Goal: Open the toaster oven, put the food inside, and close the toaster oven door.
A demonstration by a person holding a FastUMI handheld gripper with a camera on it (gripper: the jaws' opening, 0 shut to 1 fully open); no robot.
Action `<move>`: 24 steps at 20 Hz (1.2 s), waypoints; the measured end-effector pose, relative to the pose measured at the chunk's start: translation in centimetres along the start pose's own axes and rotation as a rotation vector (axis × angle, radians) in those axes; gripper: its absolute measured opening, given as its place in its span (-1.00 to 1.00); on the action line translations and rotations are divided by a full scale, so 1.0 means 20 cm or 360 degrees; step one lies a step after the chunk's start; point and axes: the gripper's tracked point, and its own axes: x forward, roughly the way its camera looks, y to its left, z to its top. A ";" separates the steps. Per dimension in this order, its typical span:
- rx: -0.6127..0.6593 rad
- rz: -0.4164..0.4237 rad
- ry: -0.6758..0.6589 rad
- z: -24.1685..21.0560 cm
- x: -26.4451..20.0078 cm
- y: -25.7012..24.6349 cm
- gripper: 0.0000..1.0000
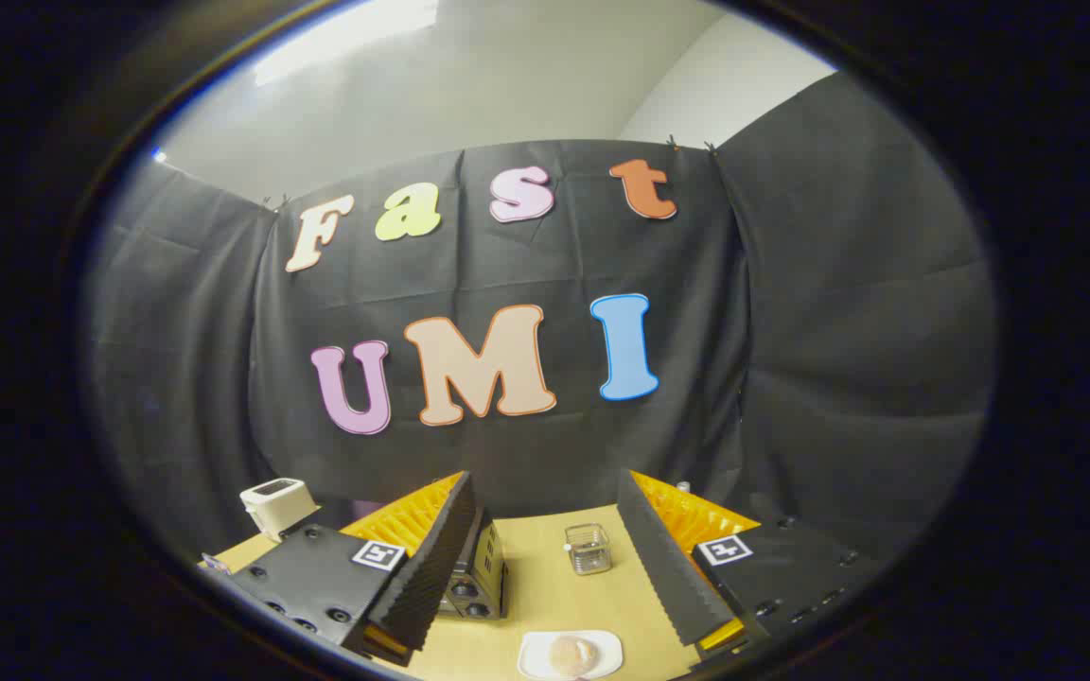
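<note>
My gripper (545,567) hung spread and empty. The oven (479,577) sat partly behind my left finger, the food (571,654) on its plate (536,653) between them; I risked clipping the glass jar (588,548).

Black cloth wall (791,312) draped across the far side, pale ceiling (507,85) above — bright light far left, wooden tabletop (545,586) near.

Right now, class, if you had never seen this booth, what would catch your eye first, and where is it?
The gripper stands open, its two fingers spread wide over a wooden table. Between the fingers, nearest, lies a white plate with a round piece of food; beyond it stands a small glass jar. A toaster oven sits partly behind one finger, and a white toaster stands farther off on that side.
</note>
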 end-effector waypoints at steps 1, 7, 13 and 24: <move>0.0014 0.0004 -0.0022 0.02 0.00 -0.01 0.92; 0.0041 0.0016 -0.0065 0.05 -0.02 -0.03 0.92; -0.0010 -0.0024 -0.0084 0.04 -0.04 -0.04 0.92; -0.0009 -0.0031 -0.0078 0.03 -0.03 -0.05 0.92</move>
